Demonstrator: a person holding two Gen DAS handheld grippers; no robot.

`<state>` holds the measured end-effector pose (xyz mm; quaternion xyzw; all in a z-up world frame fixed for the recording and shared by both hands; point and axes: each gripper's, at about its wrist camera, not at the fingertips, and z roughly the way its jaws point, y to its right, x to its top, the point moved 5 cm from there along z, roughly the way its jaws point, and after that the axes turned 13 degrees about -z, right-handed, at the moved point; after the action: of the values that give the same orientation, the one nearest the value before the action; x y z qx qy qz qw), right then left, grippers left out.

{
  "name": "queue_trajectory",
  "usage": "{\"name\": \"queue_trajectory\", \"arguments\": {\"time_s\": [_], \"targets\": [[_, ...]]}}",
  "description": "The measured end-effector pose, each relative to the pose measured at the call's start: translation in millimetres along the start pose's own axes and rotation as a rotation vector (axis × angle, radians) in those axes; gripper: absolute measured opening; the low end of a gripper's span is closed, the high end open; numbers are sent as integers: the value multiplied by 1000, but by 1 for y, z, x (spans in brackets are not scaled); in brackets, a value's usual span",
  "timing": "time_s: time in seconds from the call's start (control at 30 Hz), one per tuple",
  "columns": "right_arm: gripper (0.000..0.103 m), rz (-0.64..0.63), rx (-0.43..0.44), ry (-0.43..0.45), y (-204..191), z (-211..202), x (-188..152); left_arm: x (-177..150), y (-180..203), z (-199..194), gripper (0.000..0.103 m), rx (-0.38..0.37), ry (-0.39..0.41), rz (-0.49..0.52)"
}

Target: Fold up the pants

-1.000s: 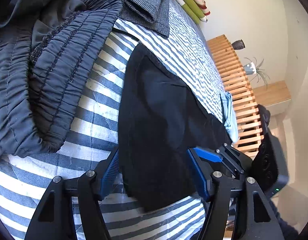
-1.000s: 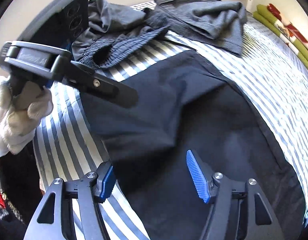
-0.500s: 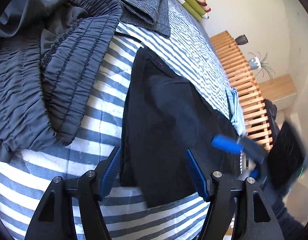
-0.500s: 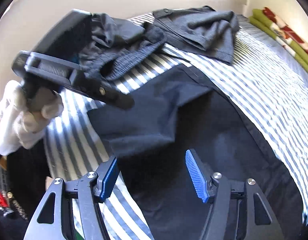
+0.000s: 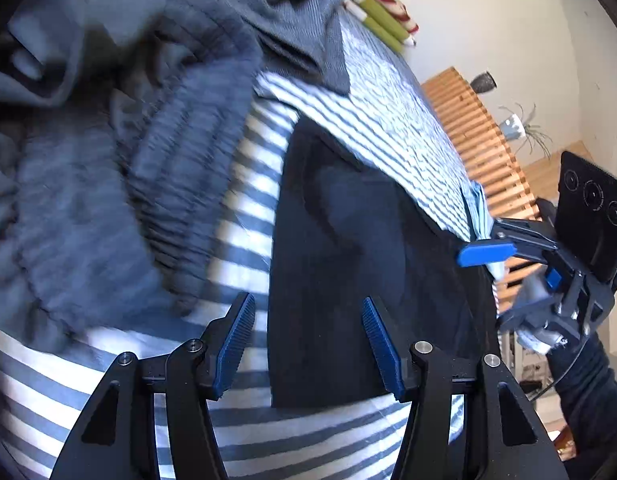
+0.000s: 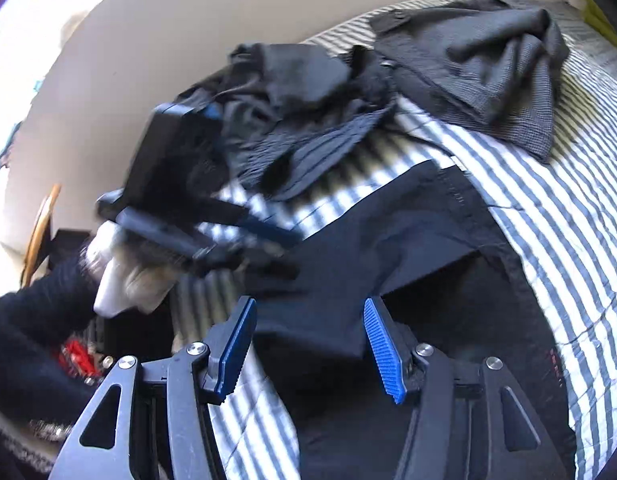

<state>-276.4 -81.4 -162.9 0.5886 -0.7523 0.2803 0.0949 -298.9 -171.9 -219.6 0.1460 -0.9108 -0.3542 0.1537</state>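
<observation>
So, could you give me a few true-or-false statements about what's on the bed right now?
1. The black pants lie on a striped sheet. True.
2. A red blanket covers the bed. False: the sheet is blue-and-white striped.
3. The left hand-held gripper pinches the pants. False: its jaws stand apart, pads off the cloth.
4. Other dark clothes sit heaped beyond the pants. True.
5. The right hand-held gripper carries a folded shirt. False: nothing is gripped.

Left gripper (image 5: pixel 308 344) and right gripper (image 6: pixel 306 344): black angular frames, silver screw heads at the pivots, ribbed blue pads on the fingers (image 5: pixel 382 354). Each carries a flat black three-lens module. White knit gloves; dark sleeves (image 5: pixel 588 384).
</observation>
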Motion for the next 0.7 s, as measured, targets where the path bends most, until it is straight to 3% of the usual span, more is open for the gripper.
{"name": "queue_trajectory", "arguments": {"time_s": [0.03,0.13,0.27,0.43,0.63,0.7], "targets": [[52,7,-13,15,0,-5,-1,2,-2,-4,59,-1,14,-2],[51,56,-178,51,31,-16,7,4,-6,-8,59,-10,32,-19],[31,120,-338,-42,86,10,17,-4,-5,-14,59,37,61,16],[31,106,-323,-136,98,36,10,-34,10,-35,60,-10,56,31],[31,156,-292,-101,102,16,0,-89,41,-36,61,-80,25,12],[31,164,-324,-98,102,2,-9,-106,52,-13,61,-101,-37,-18]]}}
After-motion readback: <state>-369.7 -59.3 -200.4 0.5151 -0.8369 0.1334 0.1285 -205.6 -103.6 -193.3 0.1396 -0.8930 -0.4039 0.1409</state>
